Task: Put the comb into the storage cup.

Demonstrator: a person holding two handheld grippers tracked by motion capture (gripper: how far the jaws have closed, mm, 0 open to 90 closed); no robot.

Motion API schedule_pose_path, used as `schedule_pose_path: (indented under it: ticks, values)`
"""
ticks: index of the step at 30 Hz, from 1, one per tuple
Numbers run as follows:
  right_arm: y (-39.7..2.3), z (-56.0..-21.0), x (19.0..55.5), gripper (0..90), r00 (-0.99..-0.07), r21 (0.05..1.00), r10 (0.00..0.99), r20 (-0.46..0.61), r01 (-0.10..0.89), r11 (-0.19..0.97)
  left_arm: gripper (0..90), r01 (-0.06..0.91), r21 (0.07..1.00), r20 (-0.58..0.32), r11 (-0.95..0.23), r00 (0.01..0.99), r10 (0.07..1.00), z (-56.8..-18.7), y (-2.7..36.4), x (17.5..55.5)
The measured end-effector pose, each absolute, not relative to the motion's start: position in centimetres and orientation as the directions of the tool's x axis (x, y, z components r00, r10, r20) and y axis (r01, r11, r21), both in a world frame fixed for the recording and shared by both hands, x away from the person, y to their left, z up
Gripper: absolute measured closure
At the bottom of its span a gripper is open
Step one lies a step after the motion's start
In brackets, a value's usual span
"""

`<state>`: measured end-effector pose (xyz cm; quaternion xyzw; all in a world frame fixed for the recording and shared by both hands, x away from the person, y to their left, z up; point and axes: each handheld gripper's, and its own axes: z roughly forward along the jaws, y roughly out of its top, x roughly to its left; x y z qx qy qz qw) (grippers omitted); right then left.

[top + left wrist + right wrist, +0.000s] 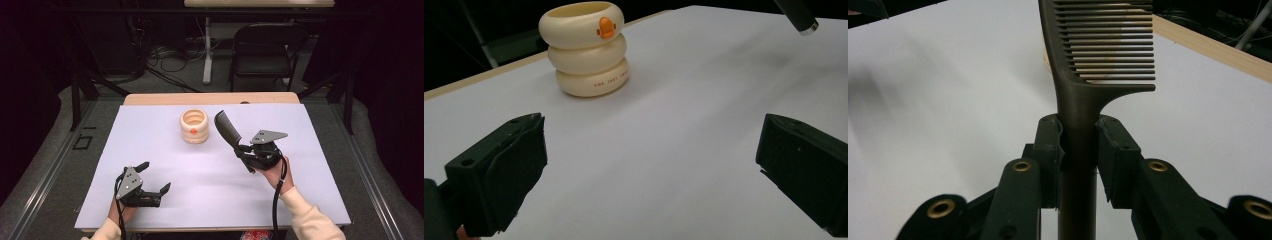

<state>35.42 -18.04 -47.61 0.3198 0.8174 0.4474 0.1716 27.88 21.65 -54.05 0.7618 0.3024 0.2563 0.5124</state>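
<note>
High view: comb (227, 129) is being clamped by the right gripper (246, 151), long axis aimed past its fingertips toward the cup (194, 126) (left gripper (152, 176) is being held wide, empty).

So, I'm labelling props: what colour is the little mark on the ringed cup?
Orange, on the cream ringed cup; clearest in the left gripper view.

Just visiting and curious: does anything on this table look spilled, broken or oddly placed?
Nothing stands out. The cream ringed cup stands upright on the white table, and the right hand-held gripper grips a dark comb squarely by its handle.
</note>
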Motion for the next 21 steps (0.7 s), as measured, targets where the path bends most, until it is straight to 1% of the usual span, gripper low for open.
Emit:
schedule_pose_path:
  ticks: [14,21]
  values:
    - [-17.85,-47.39,36.24,72.3,-0.727,0.852,0.686,0.013,0.367,0.372,0.2,0.197,0.938,0.076,-0.286,0.688,0.722,-54.05,21.6,28.08]
    - [-17.98,-46.66,36.23,72.3,-0.723,0.865,0.691,0.01,0.353,0.356,0.2,0.19,0.937,0.086,-0.294,0.689,0.719,-53.96,21.46,28.0]
